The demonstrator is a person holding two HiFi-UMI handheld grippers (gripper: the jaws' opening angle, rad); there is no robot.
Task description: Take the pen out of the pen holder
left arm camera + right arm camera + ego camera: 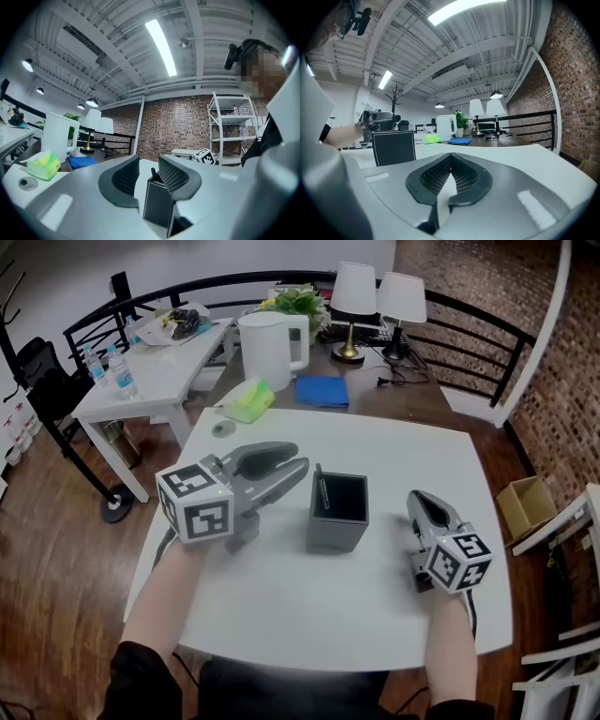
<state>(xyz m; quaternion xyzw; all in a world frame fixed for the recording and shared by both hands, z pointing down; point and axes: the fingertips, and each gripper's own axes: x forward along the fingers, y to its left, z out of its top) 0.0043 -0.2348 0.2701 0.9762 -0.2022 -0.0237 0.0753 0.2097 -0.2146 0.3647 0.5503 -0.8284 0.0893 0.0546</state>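
pen (321,487) in pen holder (336,529); left gripper (300,463) jaws apart, empty; right gripper (450,161) closed.

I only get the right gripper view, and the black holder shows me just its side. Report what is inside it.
Observer: One dark pen stands in the holder, leaning against the wall nearest the left tool.
Operator: Tell me how that left tool stands.
Observer: In the left gripper view its jaws are apart. The pen's top shows in the gap between them, but it is not gripped.
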